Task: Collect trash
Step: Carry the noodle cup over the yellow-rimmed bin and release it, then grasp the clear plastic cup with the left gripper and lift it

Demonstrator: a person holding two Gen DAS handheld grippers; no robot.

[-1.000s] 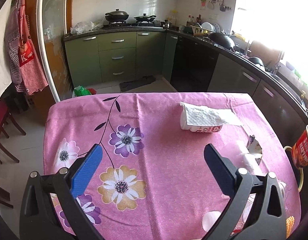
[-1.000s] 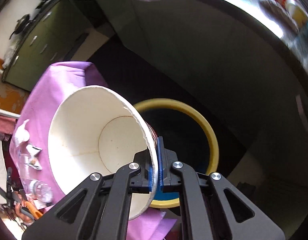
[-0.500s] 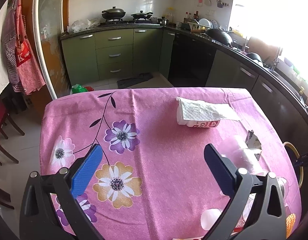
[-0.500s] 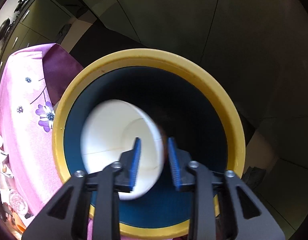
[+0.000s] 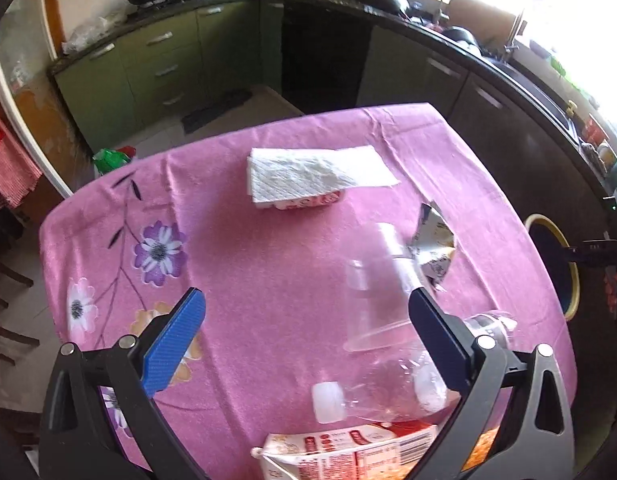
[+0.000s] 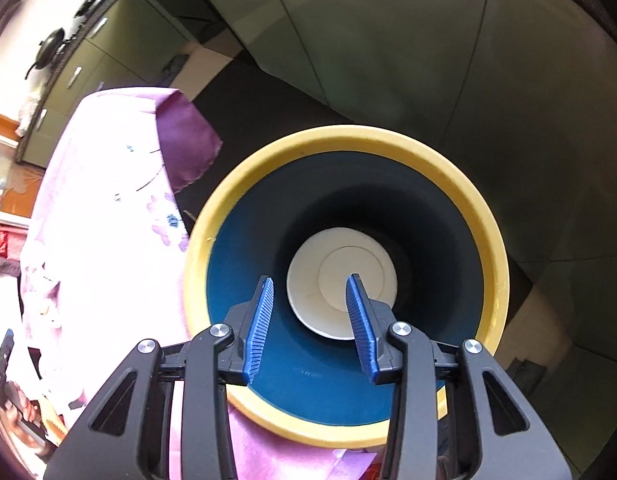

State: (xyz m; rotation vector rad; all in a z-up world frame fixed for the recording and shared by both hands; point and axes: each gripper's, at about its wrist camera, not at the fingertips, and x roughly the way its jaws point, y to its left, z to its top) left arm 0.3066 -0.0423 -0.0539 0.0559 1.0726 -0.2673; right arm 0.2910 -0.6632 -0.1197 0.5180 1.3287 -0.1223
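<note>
My right gripper (image 6: 310, 286) hangs over the yellow-rimmed blue bin (image 6: 484, 216), its jaws opening with nothing between them. A white paper cup (image 6: 332, 256) lies at the bin's bottom. My left gripper (image 5: 306, 310) is open above the pink flowered tablecloth (image 5: 268, 264). Just beyond its right finger lie a clear plastic cup (image 5: 372, 280) and a torn wrapper (image 5: 434, 244). A clear bottle with a white cap (image 5: 372, 392) and a red-and-white carton (image 5: 348, 448) lie at the near edge. Farther off sits a small tub under a paper towel (image 5: 312, 174).
The bin (image 5: 564, 268) stands on the floor off the table's right edge, close to dark cabinets (image 5: 508, 128). Green cabinets (image 5: 164, 60) and a counter with pans run along the back. A green bag (image 5: 108, 158) lies on the floor beyond the table.
My right gripper opened and let go of the paper cup, which fell to the bottom of the bin. My left gripper swung right and tilted down toward the clear cup and bottle.
</note>
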